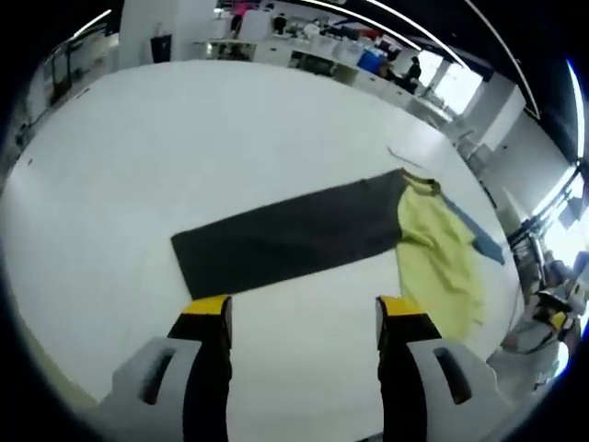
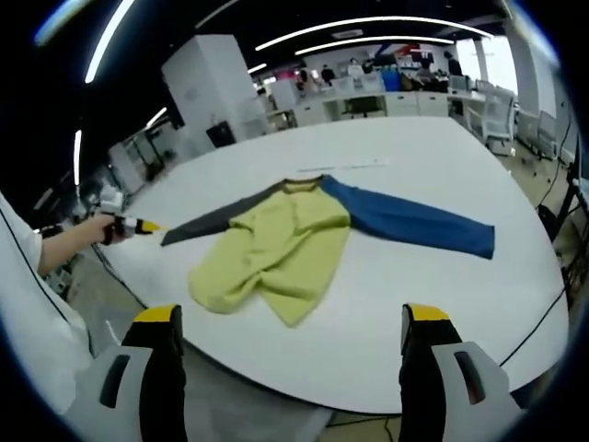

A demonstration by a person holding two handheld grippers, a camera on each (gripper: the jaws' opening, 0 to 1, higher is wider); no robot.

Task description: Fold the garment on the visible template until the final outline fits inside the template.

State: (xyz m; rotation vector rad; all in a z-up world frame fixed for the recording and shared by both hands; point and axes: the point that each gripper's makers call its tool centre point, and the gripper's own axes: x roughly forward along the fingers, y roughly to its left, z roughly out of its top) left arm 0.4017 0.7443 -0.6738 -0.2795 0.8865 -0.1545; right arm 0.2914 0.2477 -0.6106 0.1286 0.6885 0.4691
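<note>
A long-sleeved shirt lies on the white table (image 2: 433, 304). Its yellow-green body (image 2: 276, 244) is crumpled, with one blue sleeve (image 2: 414, 221) stretched out flat and one dark grey sleeve (image 2: 207, 221) on the other side. In the left gripper view the dark grey sleeve (image 1: 290, 235) runs straight towards me, ending just beyond the open left gripper (image 1: 304, 313); the yellow-green body (image 1: 437, 253) lies past it. A hand holds the left gripper (image 2: 138, 225) at that sleeve's cuff. My right gripper (image 2: 293, 318) stands open at the table's near edge, short of the shirt's hem, with nothing between its fingers.
A thin pale strip (image 2: 354, 166) lies on the table beyond the collar. The table's curved edge (image 2: 304, 391) drops to the floor close to the right gripper. Desks, chairs (image 2: 492, 115) and a white pillar (image 2: 207, 83) stand in the background.
</note>
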